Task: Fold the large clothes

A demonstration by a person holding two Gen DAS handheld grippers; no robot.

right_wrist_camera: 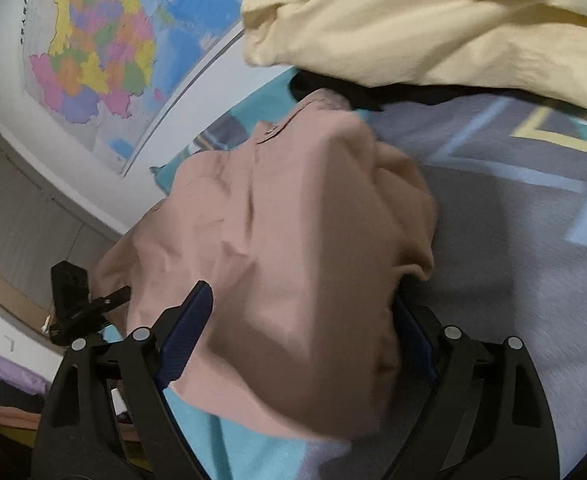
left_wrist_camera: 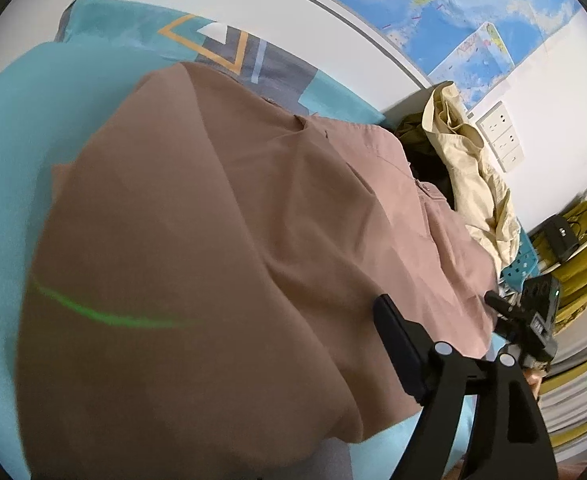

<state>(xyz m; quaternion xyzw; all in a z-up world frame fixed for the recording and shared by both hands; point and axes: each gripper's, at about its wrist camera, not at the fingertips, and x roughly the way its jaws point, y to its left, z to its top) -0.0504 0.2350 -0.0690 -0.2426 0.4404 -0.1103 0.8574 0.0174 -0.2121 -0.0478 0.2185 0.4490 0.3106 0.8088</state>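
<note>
So there's one big dusty-pink garment [left_wrist_camera: 221,240] spread across the bed [left_wrist_camera: 1,168], which has a teal sheet and a grey-and-teal patterned cover, and it takes up most of the left wrist view. The left gripper [left_wrist_camera: 437,312] is angled down toward the bed near the garment's right-hand edge; only one of its black fingers [left_wrist_camera: 397,344] is properly visible, lying on top of the cloth, and the other is out of frame or buried, so I honestly can't tell from that view whether it's pinching anything. The right gripper [right_wrist_camera: 301,340] is also tilted downward, with its two blue-padded fingers [right_wrist_camera: 185,332] spread wide apart and a bunched-up lump of the pink fabric sitting between them; the left pad is plainly clear of the cloth and the right one is half hidden behind it, so it doesn't look clamped. Counting stuff: one pink garment, one crumpled cream-yellow garment [left_wrist_camera: 473,176] heaped just past it with something dark [left_wrist_camera: 417,136] underneath, two grippers, and two maps on the wall (a colourful one [right_wrist_camera: 93,56] and a smaller blue one [left_wrist_camera: 477,64]).
</note>
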